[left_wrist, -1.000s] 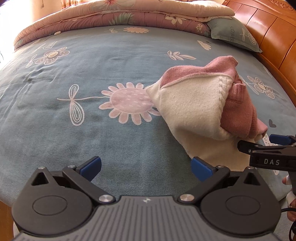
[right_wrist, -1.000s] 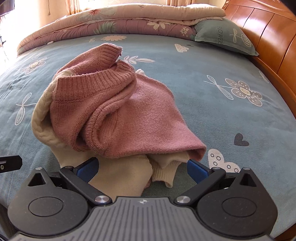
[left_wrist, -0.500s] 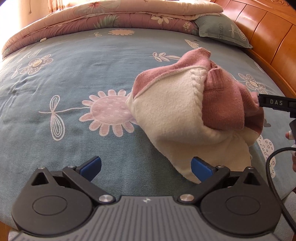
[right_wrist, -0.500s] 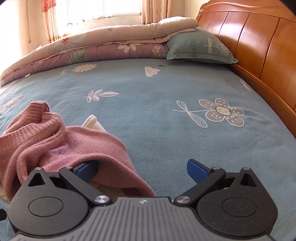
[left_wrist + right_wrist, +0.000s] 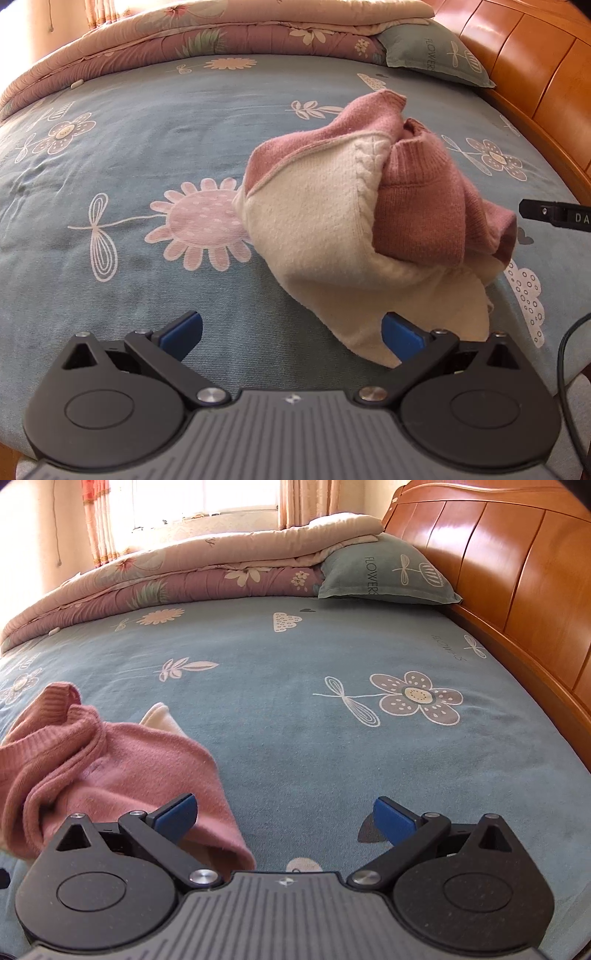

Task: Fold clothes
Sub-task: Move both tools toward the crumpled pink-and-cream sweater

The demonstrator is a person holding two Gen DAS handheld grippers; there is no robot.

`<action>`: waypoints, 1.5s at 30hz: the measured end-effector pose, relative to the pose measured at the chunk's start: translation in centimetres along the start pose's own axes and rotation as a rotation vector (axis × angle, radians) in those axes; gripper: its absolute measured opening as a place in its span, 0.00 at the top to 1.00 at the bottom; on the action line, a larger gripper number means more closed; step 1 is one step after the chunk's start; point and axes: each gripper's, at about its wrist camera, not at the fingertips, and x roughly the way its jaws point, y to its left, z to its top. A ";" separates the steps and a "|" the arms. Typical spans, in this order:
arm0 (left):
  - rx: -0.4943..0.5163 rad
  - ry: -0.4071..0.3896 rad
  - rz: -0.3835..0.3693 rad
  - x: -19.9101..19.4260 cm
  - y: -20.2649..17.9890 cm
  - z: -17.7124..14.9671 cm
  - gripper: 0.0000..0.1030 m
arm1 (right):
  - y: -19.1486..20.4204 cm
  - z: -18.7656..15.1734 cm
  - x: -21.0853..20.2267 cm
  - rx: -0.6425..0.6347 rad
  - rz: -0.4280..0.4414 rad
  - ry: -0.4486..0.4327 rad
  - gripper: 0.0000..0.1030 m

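right gripper [image 5: 284,814] has swung off the sweater [image 5: 110,771] — jaws apart, empty.

bed sheet [image 5: 280,716] (blue, floral) | pillow [image 5: 384,576] | quilt [image 5: 177,579] | headboard [image 5: 509,572]

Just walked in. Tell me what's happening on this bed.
A person is working with two handheld grippers to fold clothes on a bed with a blue floral sheet. A pink and cream sweater lies crumpled in a heap, not yet spread out or folded. The left gripper is open, low over the sheet, at the sweater's near cream edge. The right gripper is also open and holds nothing, with the sweater's pink part beside its left finger. A folded quilt and pillow lie at the far side.
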 end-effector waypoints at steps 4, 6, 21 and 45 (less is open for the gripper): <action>0.037 -0.005 -0.038 1.2 -1.7 0.6 0.01 | 0.9 -2.2 -1.5 -0.010 0.034 0.015 0.00; 0.053 -0.003 -0.054 2.3 -2.4 1.1 0.01 | 1.3 -2.8 -1.9 -0.007 0.075 0.022 0.00; 0.053 0.010 -0.325 8.1 1.1 0.9 0.00 | 6.7 -3.2 4.8 -0.215 0.278 0.065 0.00; 0.096 -0.053 -0.208 3.3 2.8 -0.1 0.01 | 8.4 -1.5 -0.3 -0.584 0.084 -0.265 0.00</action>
